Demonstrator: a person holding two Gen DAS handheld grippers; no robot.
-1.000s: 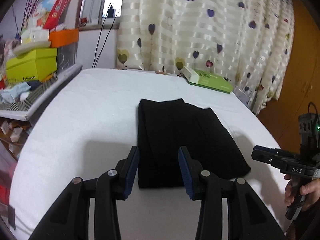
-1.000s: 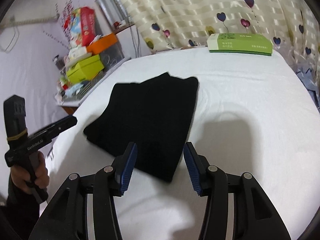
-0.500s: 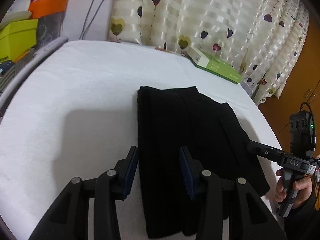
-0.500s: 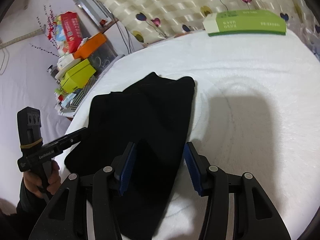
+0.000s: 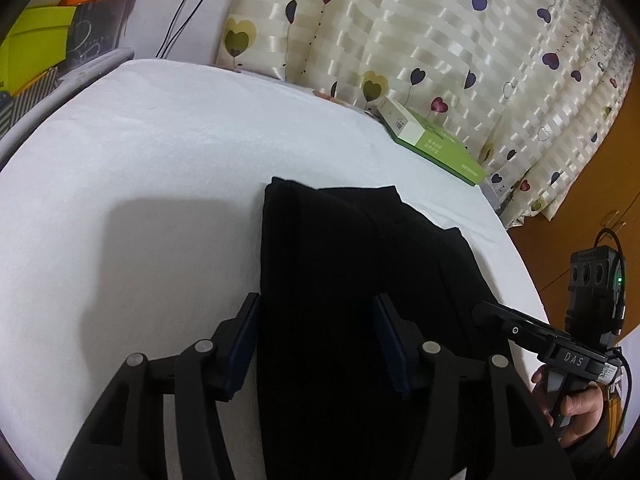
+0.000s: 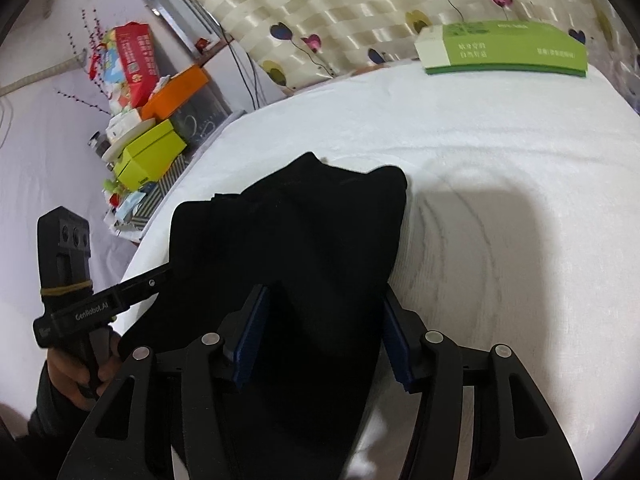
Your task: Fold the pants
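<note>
Black pants (image 5: 352,264), folded into a soft, limp stack, lie on the white bed (image 5: 160,152). Left gripper (image 5: 316,344) and right gripper (image 6: 320,336) hover with jaws apart over the near edge; contact appears absent. Best held at near corners, through all layers.

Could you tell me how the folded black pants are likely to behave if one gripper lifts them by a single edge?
The black pants look like soft layered cloth, so they would probably droop and unfold. They seem unlikely to slide easily on the textured white cover.
</note>
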